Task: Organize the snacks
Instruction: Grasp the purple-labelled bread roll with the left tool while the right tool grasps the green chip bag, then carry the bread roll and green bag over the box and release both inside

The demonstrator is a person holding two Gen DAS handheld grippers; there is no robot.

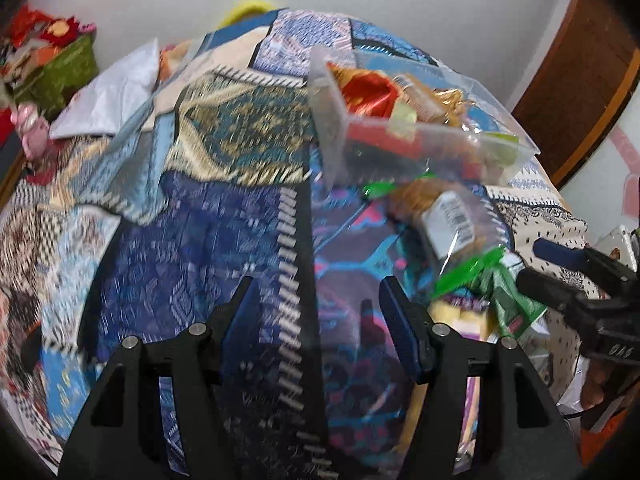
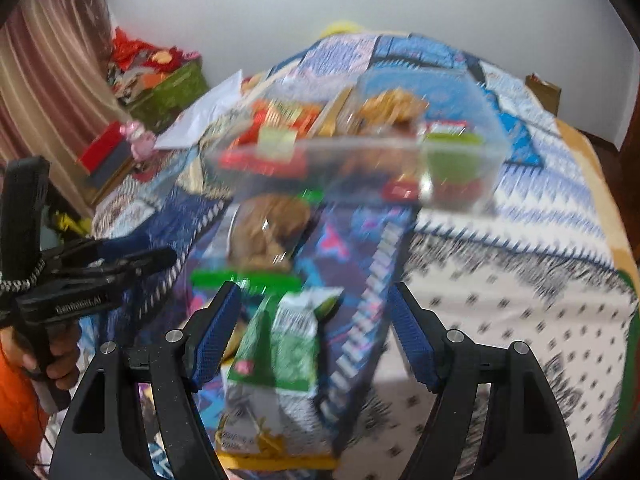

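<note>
Bin: a clear plastic divided bin [image 2: 360, 168] sat on the patchwork blue-patterned bedspread [image 1: 224, 240], already holding red, orange and green packets.
Loose snacks: a clear bag of brown biscuits with a green strip [image 2: 268, 236] and a green-and-white snack pouch [image 2: 280, 344] lay just in front of the bin.
Left gripper [image 1: 316, 312]: fingers spread, only bedspread between them.
Right gripper [image 2: 316, 328]: fingers spread, the pouch lying between them but not pinched.
Risk: both views were blurred, so closing in haste could have caught cloth, or slid off the slick pouch.
Second risk: the grippers were near each other and might have collided.
</note>
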